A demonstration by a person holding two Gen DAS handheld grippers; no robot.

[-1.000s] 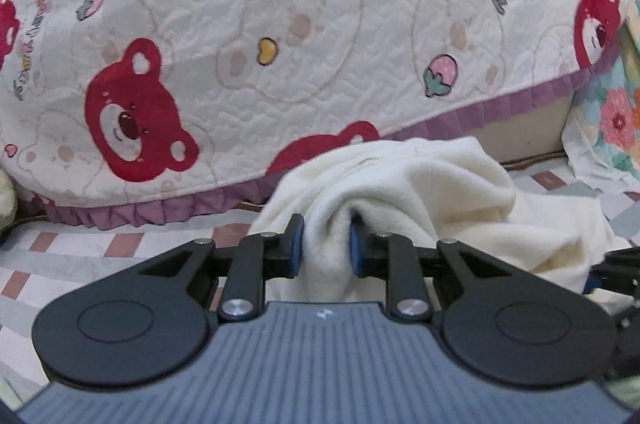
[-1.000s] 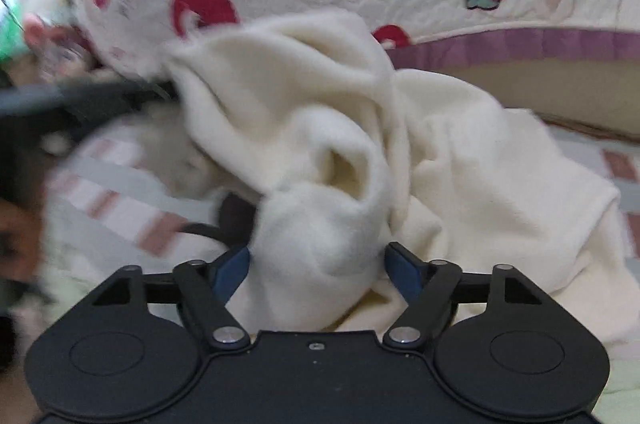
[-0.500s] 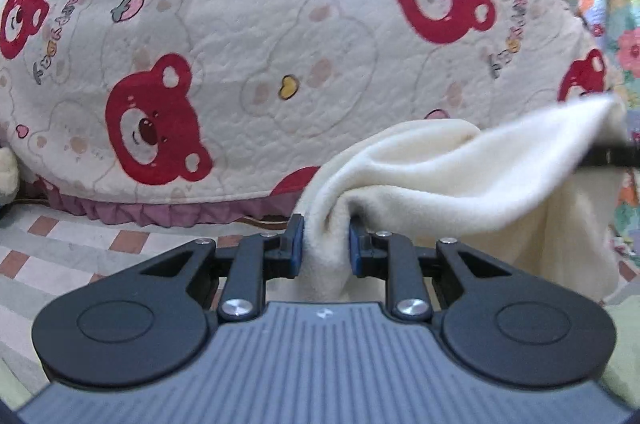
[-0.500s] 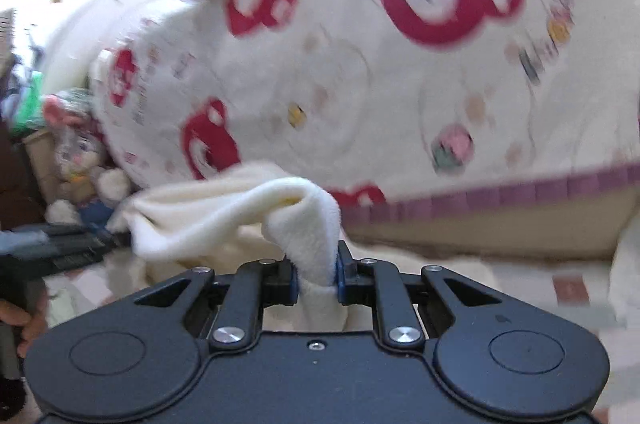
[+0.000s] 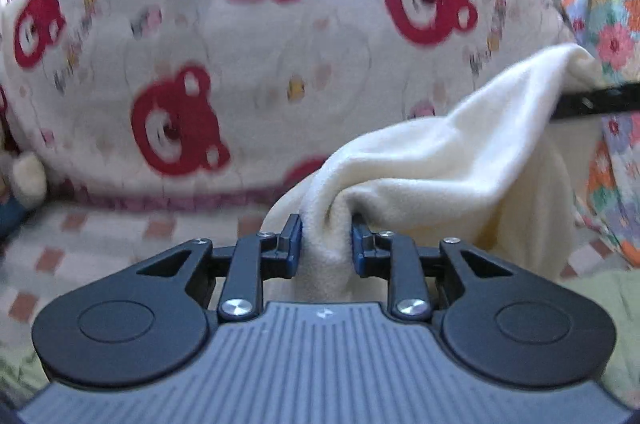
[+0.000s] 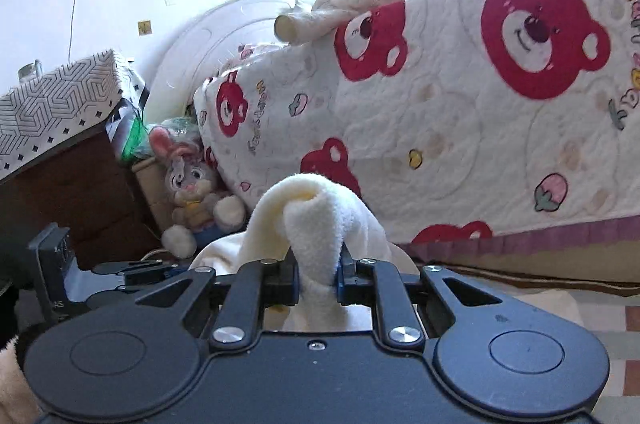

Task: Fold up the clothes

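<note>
A cream fleece garment (image 5: 440,164) hangs stretched between both grippers, lifted above the checked mat. My left gripper (image 5: 326,236) pinches a thick fold of it; its jaws are opening slightly, with the fleece still pressed between the blue pads. The far corner rises to the right gripper's black finger (image 5: 596,100) at the right edge. In the right wrist view my right gripper (image 6: 318,264) is shut on a rolled bunch of the fleece (image 6: 316,220). The left gripper's body (image 6: 60,276) shows low on the left there.
A quilt with red bear prints (image 5: 280,64) covers a bed (image 6: 480,124) straight ahead. A plush rabbit (image 6: 192,192) and a patterned box (image 6: 52,108) stand at the left. Floral fabric (image 5: 600,4) hangs at the right. The checked mat (image 5: 80,244) lies below.
The right gripper went from open around the fleece to shut on it. Both grippers rose, lifting the garment off the mat and drawing it out between them.
</note>
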